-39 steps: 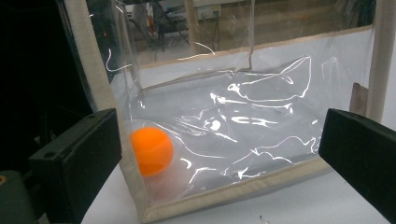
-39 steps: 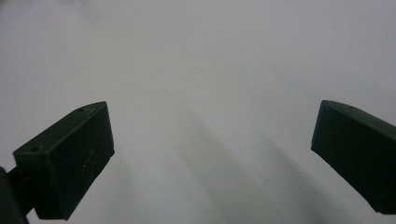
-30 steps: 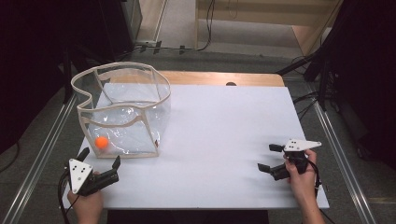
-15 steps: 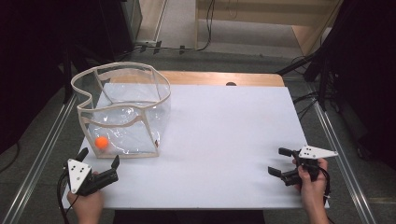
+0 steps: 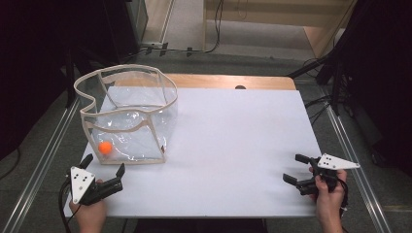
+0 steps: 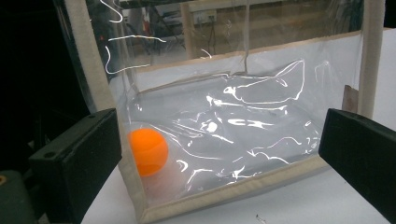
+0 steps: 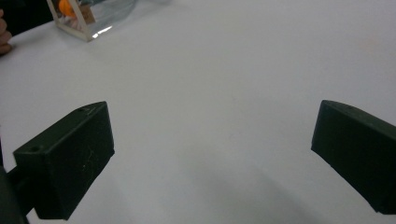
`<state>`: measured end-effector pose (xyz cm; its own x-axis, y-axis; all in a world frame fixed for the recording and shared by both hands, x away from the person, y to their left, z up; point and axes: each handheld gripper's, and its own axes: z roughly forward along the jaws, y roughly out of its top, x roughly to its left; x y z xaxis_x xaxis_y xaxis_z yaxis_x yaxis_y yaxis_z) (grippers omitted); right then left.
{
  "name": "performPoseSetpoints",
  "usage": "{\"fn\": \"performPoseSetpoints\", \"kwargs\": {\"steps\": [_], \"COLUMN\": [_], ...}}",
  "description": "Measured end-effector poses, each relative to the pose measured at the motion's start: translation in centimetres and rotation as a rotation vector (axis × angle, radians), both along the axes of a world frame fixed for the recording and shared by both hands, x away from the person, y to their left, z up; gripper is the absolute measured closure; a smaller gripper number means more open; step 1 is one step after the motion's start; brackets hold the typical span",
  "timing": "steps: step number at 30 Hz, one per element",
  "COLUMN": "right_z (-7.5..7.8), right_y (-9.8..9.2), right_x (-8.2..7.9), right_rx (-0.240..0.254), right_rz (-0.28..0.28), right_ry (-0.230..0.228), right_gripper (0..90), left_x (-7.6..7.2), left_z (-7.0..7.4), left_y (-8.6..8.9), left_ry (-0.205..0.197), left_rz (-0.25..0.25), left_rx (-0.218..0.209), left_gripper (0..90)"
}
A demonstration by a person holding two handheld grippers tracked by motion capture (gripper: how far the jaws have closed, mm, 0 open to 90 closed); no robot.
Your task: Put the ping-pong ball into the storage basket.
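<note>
Presently: small orange ball (image 5: 105,148) in near left corner of clear plastic, beige-trimmed bag (image 5: 127,116) | left gripper (image 5: 103,175) jaws spread, empty, just short of bag | right gripper (image 5: 296,169) spread, empty, well apart | risk: limp wall may buckle, ball rolling away.

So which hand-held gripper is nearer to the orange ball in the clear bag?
Left. The left hand-held gripper sits just in front of the bag, jaws open, facing the orange ball through its clear wall. The right hand-held gripper is across the table, near its right edge.
</note>
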<state>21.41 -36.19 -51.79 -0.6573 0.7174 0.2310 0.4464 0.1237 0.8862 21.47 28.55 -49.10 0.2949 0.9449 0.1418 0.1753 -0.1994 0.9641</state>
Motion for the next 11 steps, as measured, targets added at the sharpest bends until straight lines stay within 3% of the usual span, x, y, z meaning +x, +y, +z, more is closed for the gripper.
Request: {"fn": "performPoseSetpoints", "kwargs": {"steps": [4, 11], "right_z": [0.05, -0.27], "right_y": [-0.52, -0.50], "right_x": [-0.33, -0.33], "right_rx": [0.021, 0.030], "right_rz": [-0.037, -0.066], "right_ry": [-0.026, -0.025], "right_gripper": [0.0, 0.0], "left_x": [0.13, 0.10], "left_z": [0.02, 0.01], "left_y": [0.06, -0.01], "left_ry": [0.002, 0.002], "left_rz": [-0.002, -0.005], "left_rx": [-0.006, 0.003], "left_gripper": [0.0, 0.0]}}
